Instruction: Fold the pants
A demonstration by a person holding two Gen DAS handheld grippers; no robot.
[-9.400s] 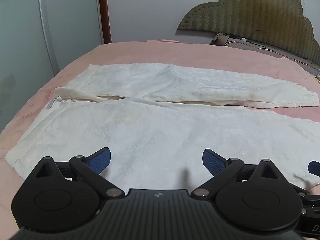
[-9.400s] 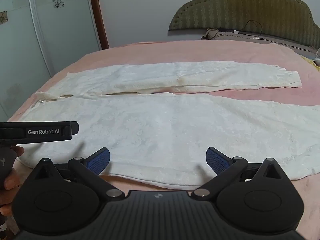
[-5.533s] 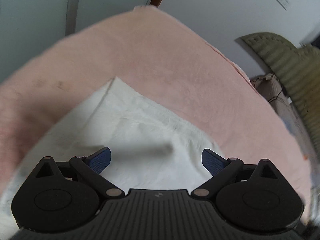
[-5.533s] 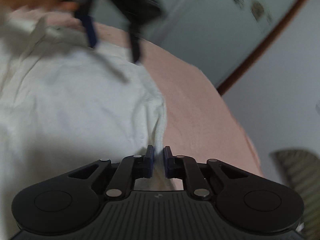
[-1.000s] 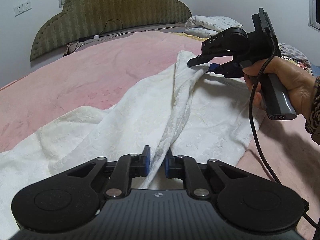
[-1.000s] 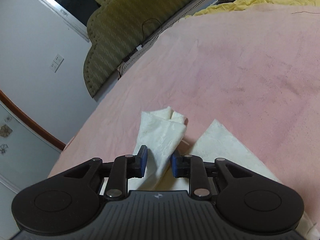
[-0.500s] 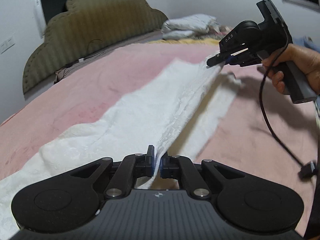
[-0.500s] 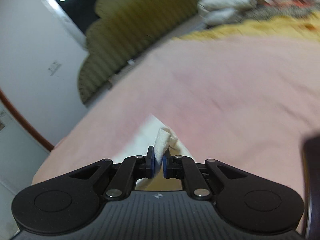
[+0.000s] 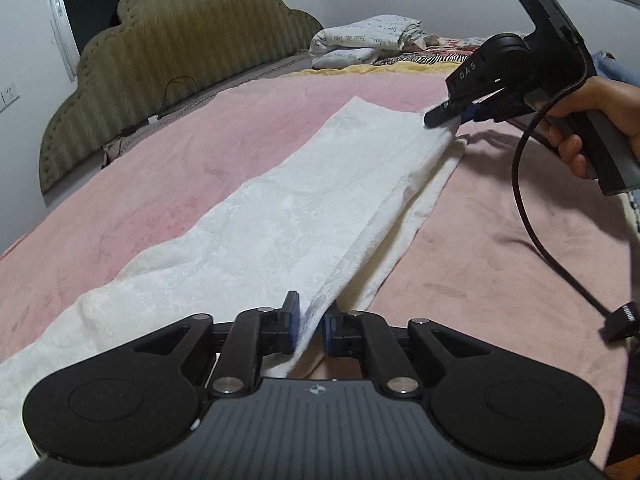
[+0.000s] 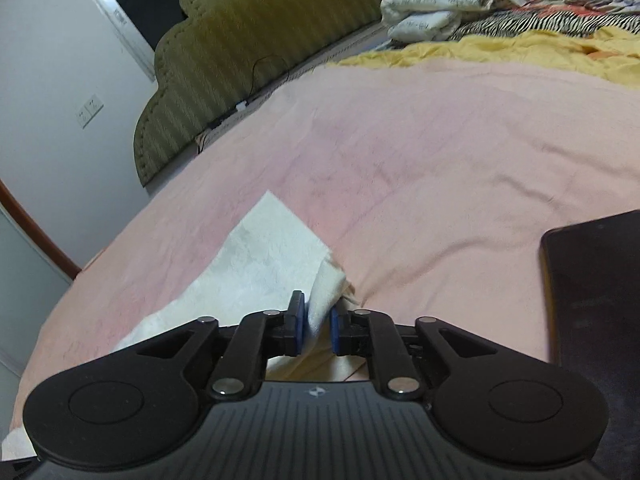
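The white pants [image 9: 320, 208] lie lengthwise on the pink bed cover [image 9: 480, 260], one leg folded over the other. In the left wrist view my left gripper [image 9: 311, 322] is at the near edge of the top layer. Its jaws are opening, and the cloth hangs loosely in the gap between the blue pads. At the far leg end a hand [image 9: 592, 100] holds my right gripper [image 9: 456, 116] at the hem corner. The right wrist view shows that gripper [image 10: 316, 326] opening too, with a bunched hem of the pants [image 10: 256, 252] between its parted pads.
An olive padded headboard [image 9: 180, 60] stands at the left back. Folded white bedding [image 9: 368, 40] and a yellow blanket [image 10: 480, 52] lie beyond the pink cover. A black cable [image 9: 536, 220] hangs from the right gripper's handle. A dark flat object [image 10: 592, 300] lies at the right.
Both pairs of jaws have parted from tightly shut to a narrow gap. The raised top leg has sunk flatter onto the lower one. The right gripper has shifted a little.
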